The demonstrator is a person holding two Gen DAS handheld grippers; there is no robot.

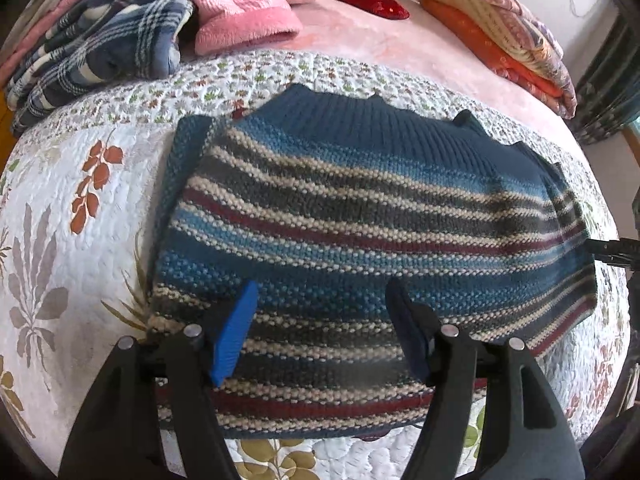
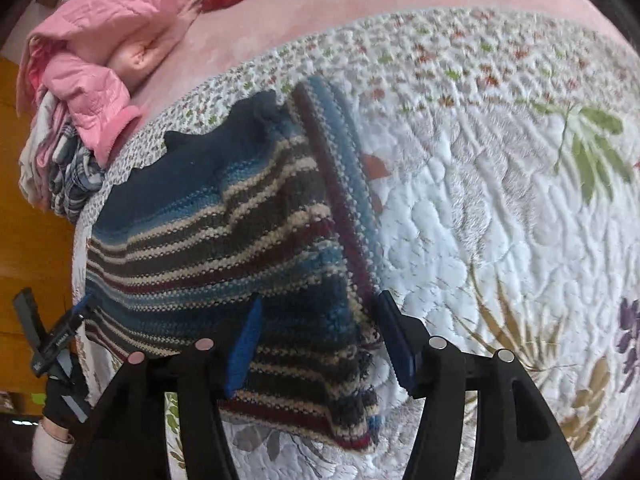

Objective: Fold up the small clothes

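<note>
Both grippers spread wide | left gripper (image 1: 320,328), right gripper (image 2: 320,340) over striped sweater (image 1: 360,220)

A bed fills both views, spread with a white quilt (image 1: 80,240) printed with leaves over a pink blanket (image 1: 360,36). Folded bedding (image 1: 512,44) lies at two o'clock, piled clothes (image 1: 120,28) at eleven. Orange wood panelling (image 2: 36,220) stands at nine o'clock in the right view.
</note>
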